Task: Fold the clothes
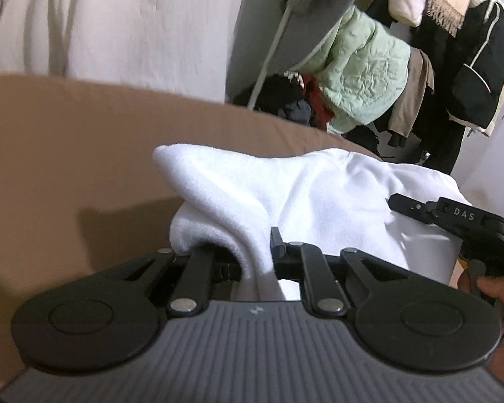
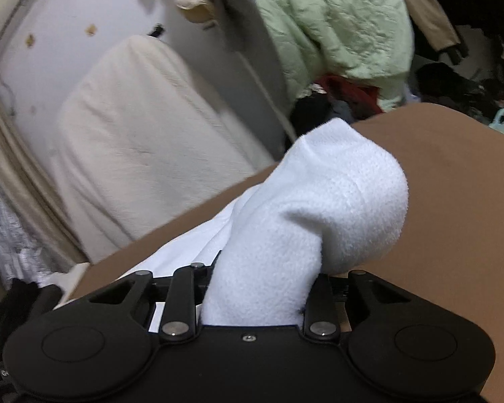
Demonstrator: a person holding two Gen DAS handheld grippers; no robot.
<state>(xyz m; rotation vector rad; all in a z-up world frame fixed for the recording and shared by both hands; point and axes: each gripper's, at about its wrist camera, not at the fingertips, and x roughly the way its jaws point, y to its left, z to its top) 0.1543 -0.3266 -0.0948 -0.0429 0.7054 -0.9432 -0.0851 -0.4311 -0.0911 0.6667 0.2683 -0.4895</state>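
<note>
A white fleece garment [image 1: 285, 194] lies bunched on the brown surface [image 1: 67, 151]. In the left wrist view my left gripper [image 1: 252, 255] is shut on a fold of it, and the cloth drapes over and hides the left finger. My right gripper [image 1: 420, 208] comes in from the right edge over the garment, with a hand [image 1: 494, 295] on its handle. In the right wrist view my right gripper [image 2: 262, 278] is shut on a thick bundle of the white garment [image 2: 336, 201], which rises between the jaws and hides the fingertips above the brown surface [image 2: 453, 201].
A pale green padded jacket [image 1: 363, 67] hangs beyond the surface's far edge, above a pile of dark and red clothes [image 1: 285, 97]. A black coat [image 1: 480, 67] hangs at the right. A cream-covered bulky object [image 2: 134, 134] stands against the wall.
</note>
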